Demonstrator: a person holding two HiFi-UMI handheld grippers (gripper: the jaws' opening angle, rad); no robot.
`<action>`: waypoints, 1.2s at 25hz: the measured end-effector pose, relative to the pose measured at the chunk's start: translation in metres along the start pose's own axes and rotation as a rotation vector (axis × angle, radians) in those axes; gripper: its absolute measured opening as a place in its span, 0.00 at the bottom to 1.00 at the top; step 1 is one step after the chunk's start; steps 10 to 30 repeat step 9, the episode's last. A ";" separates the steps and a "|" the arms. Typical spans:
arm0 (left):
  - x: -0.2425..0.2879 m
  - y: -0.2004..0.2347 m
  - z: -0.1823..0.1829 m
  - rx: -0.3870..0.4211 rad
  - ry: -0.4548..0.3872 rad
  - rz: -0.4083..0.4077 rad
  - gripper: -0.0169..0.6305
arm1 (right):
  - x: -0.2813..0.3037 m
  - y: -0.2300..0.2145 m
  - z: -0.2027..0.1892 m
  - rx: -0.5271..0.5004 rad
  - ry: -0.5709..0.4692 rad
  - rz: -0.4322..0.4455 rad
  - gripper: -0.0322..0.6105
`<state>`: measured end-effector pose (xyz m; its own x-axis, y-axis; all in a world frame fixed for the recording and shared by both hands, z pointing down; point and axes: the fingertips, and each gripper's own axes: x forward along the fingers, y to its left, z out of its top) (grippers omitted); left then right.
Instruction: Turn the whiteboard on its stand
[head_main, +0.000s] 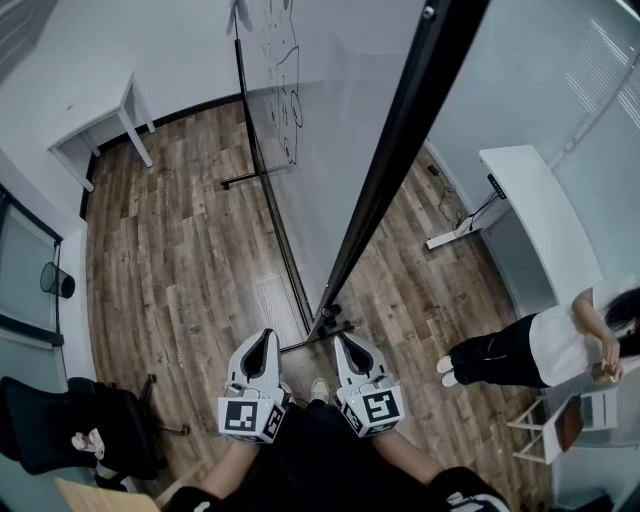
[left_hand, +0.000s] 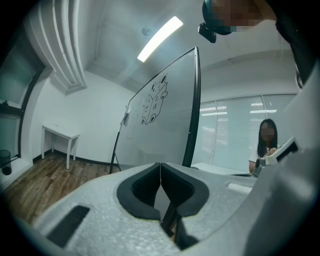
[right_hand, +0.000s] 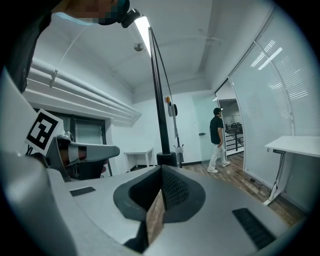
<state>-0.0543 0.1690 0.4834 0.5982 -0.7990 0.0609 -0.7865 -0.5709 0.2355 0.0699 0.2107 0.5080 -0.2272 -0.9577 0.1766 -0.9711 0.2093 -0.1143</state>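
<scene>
The whiteboard (head_main: 335, 130) stands on its stand right in front of me, seen from above, with black marker drawings (head_main: 285, 100) on its face. Its black side frame (head_main: 400, 150) runs down to a foot (head_main: 328, 322) on the wood floor. My left gripper (head_main: 264, 338) and right gripper (head_main: 348, 342) hang low, just short of that foot, both shut with nothing between the jaws. The left gripper view shows the left gripper (left_hand: 160, 165) shut below the board's face (left_hand: 160, 115). In the right gripper view the right gripper (right_hand: 161, 169) is shut before the board's edge (right_hand: 159, 100).
A white table (head_main: 95, 125) stands at the back left and a white desk (head_main: 535, 215) at the right by a glass wall. One person (head_main: 530, 350) stands at the right; another (right_hand: 218, 140) walks by the far door. A black chair (head_main: 60, 430) sits at the lower left.
</scene>
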 end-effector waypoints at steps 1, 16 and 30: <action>0.001 0.000 -0.001 -0.003 0.001 -0.002 0.05 | 0.000 0.000 -0.001 -0.003 0.001 0.003 0.07; 0.003 0.001 0.001 -0.003 0.001 -0.010 0.05 | 0.002 0.005 -0.007 -0.003 0.017 0.008 0.07; 0.003 0.001 0.001 -0.003 0.001 -0.010 0.05 | 0.002 0.005 -0.007 -0.003 0.017 0.008 0.07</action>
